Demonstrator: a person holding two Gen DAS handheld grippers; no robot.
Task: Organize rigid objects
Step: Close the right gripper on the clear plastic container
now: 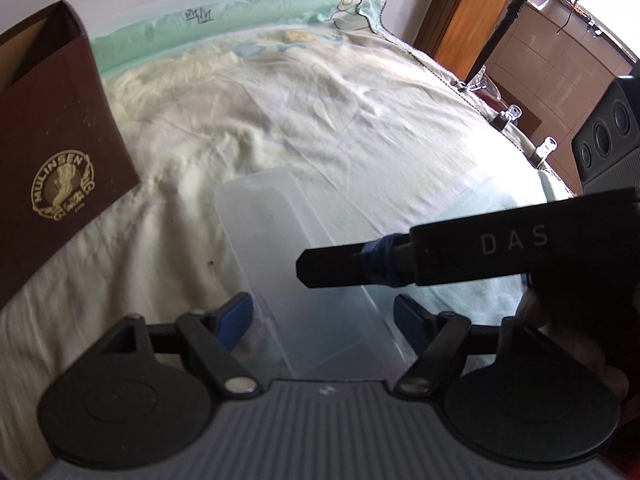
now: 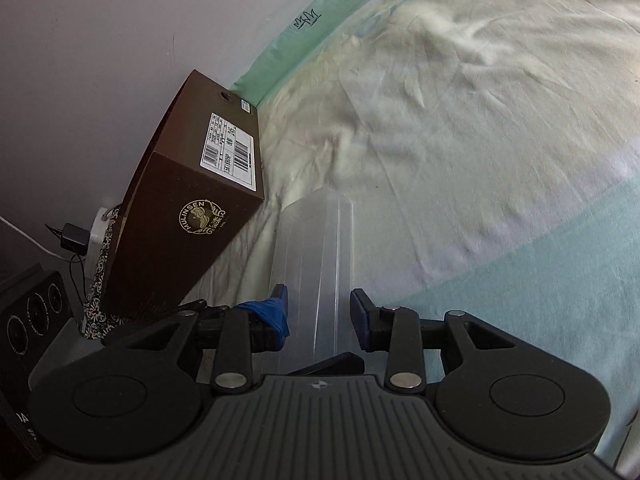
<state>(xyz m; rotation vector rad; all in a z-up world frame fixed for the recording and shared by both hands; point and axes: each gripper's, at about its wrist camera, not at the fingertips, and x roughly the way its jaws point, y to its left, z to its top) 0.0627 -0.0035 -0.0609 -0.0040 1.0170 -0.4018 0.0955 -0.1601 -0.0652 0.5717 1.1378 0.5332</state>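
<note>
Rumpled cream bedding [image 1: 320, 120] is filling both views, with a mint-green strip [image 1: 224, 24] lying along the white wall [image 2: 100, 20] at the far side of the bed. Sitting on the bed near that wall is a brown shoebox [image 2: 192, 216], its gold logo facing the cameras and a barcode label showing on its end. Lying on the bedding just beside the box is a clear plastic container [image 1: 296, 264], and both grippers are working at it. The left gripper [image 1: 322, 314] is straddling the container's near end with its blue-padded jaws spread apart either side. The right gripper [image 2: 318, 312] is coming in from the side, its jaws sitting at the container's two walls; whether they are actually squeezing it, I cannot tell.
</note>
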